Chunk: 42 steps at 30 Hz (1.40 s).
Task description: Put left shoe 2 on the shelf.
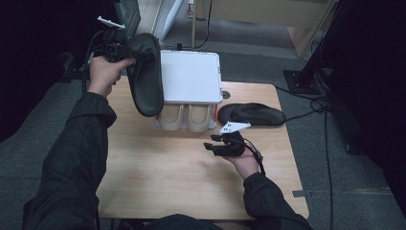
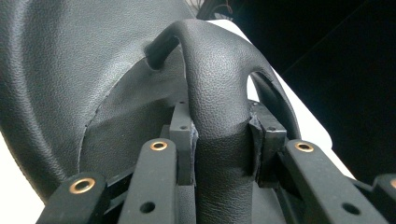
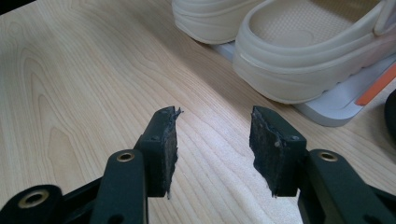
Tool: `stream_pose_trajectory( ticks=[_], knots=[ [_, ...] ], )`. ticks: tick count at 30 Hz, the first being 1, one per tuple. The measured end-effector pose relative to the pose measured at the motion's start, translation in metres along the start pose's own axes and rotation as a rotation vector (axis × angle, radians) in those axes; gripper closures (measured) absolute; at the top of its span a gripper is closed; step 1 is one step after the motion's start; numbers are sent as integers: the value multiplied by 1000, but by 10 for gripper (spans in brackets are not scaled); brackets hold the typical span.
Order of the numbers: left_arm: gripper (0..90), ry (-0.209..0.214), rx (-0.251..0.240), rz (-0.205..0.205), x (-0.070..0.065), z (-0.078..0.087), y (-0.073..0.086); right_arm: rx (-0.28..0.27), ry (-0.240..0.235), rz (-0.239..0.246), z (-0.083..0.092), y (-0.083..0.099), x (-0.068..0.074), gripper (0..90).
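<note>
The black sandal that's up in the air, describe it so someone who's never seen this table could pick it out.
Start at the white box at the table's far edge. Just left of it, the black sandal hangs above the table, the left gripper clamped on its strap. Unlike the second black sandal lying flat and the cream pair, it is lifted, sole outward.

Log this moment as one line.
left gripper: shut on black sandal strap, lifted | right gripper: open, over table | second sandal: on table

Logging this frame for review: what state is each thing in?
Left gripper: shut on the black slipper's strap.
Held black slipper: lifted off the table.
Right gripper: open, nothing between the jaws.
Second black slipper: lying on the table.
Beige shoes: on the white rack.
</note>
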<state>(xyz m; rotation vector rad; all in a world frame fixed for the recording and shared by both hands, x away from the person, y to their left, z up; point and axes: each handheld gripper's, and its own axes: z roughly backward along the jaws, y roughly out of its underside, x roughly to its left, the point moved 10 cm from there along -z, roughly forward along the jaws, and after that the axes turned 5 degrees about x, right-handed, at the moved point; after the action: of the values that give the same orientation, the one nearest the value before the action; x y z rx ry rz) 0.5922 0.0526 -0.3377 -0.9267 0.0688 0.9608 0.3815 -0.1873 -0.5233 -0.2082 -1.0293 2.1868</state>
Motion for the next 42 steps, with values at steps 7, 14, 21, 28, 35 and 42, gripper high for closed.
stream_pose_trajectory(
  ticks=[7, 14, 21, 28, 35, 42],
  knots=[
    [678, 4, 25, -27, -12, -31, -22, -8, 1, -2, 2, 1, -1, 518],
    [667, 0, 52, -32, -8, -66, -27, -12, 6, -13, 8, 3, -3, 519],
    [639, -31, 69, -38, -4, -85, -27, -21, 16, -23, 12, 5, -6, 519],
    [640, -29, 71, -40, -3, -94, -27, -25, 20, -21, 13, 6, -7, 518],
    [529, -33, 46, -65, -9, -81, -30, -25, 18, -22, 13, 7, -7, 518],
    [496, -60, 58, -124, -15, -60, -7, -16, 18, -20, 12, 7, -5, 518]
  ],
)
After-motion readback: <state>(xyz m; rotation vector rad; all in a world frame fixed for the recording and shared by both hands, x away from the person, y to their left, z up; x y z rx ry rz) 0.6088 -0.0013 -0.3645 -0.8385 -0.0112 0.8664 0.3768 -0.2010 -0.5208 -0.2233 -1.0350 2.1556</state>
